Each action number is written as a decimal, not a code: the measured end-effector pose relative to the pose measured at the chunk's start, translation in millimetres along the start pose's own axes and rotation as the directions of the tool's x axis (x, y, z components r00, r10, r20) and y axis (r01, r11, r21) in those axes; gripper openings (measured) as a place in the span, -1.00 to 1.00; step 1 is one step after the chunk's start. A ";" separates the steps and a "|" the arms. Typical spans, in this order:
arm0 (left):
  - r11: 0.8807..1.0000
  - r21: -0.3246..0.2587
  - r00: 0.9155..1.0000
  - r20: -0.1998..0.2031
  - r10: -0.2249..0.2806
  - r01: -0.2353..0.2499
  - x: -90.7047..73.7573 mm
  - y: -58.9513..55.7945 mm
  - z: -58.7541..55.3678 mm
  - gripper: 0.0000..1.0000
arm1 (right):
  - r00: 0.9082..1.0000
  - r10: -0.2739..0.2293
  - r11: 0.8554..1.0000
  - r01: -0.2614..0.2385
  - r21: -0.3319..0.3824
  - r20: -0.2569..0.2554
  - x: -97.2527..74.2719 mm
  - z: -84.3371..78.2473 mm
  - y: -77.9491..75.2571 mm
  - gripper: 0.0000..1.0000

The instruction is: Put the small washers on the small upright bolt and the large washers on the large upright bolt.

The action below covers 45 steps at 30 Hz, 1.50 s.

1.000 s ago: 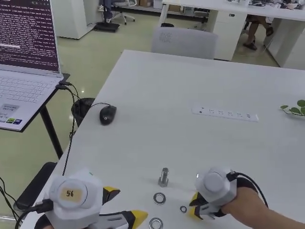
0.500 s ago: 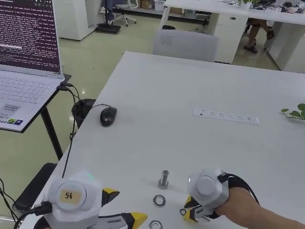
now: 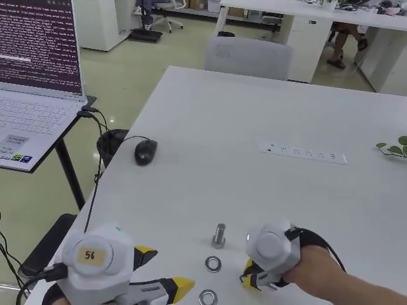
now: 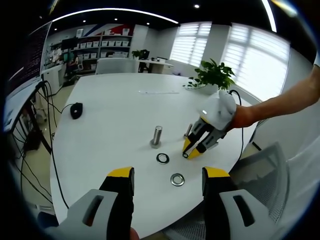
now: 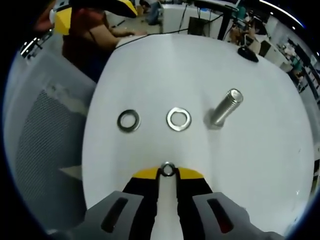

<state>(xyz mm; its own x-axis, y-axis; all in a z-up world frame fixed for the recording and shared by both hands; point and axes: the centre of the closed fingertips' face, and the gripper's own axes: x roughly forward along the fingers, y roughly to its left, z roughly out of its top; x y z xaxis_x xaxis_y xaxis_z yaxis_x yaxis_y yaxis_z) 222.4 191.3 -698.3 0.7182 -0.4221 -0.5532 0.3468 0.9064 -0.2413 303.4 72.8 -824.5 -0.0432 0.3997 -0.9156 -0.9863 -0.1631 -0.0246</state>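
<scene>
Washer (image 5: 168,169) (small, shiny metal ring)

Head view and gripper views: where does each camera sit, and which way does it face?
Head view: on the headset, facing forward and down at the white table; left gripper, right gripper and a hand show.
Left gripper view: on the left gripper, facing along its open jaws toward the right gripper.
Right gripper view: along its own jaws, shut on a small washer.
Shared: the large bolt and two large washers.
</scene>
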 end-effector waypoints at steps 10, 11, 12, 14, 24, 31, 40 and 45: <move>1.000 -0.003 1.000 0.001 0.004 -0.004 -1.2 0.5 -0.6 0.08 | 1.000 -0.019 1.000 0.018 0.024 0.009 -1.3 -2.8 -0.6 -0.72; 1.000 -0.004 1.000 0.002 0.004 -0.004 -1.2 0.5 -0.3 0.08 | 1.000 -0.018 0.999 0.018 0.033 0.015 -1.7 -3.7 -0.4 -0.72; 1.000 -0.004 1.000 0.002 0.005 -0.005 -1.2 0.8 -0.2 0.08 | 1.000 -0.021 0.999 0.020 0.040 0.018 -2.1 -4.6 -0.7 -0.72; 1.000 -0.003 1.000 0.001 0.005 -0.005 -1.0 1.7 -0.3 0.08 | 0.999 -0.023 0.998 0.021 0.062 0.031 -3.4 -6.3 -1.0 -0.72; 1.000 -0.004 1.000 0.001 0.002 -0.002 1.0 1.8 1.0 0.08 | 0.994 -0.079 0.979 0.064 0.193 0.071 -23.8 -26.2 -9.8 -0.73; 1.000 0.003 1.000 0.000 -0.006 0.006 3.2 -0.8 2.8 0.08 | 0.983 -0.165 0.946 0.133 0.295 0.084 -52.4 -48.2 -29.9 -0.73; 1.000 0.015 1.000 -0.004 -0.015 0.015 5.3 -3.9 4.0 0.09 | 0.964 -0.245 0.923 0.198 0.329 0.105 -81.0 -48.1 -53.2 -0.73; 1.000 0.025 1.000 -0.013 -0.016 0.016 5.7 -4.3 2.9 0.12 | 0.957 -0.266 0.922 0.217 0.319 0.118 -90.2 -39.0 -61.7 -0.73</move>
<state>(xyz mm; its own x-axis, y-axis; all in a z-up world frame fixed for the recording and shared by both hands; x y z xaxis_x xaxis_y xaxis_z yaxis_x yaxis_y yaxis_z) 226.7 184.9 -698.1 0.7049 -0.4360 -0.5595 0.3729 0.8988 -0.2304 374.4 11.6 -756.1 0.2023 0.5321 -0.8221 -0.9700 0.2244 -0.0934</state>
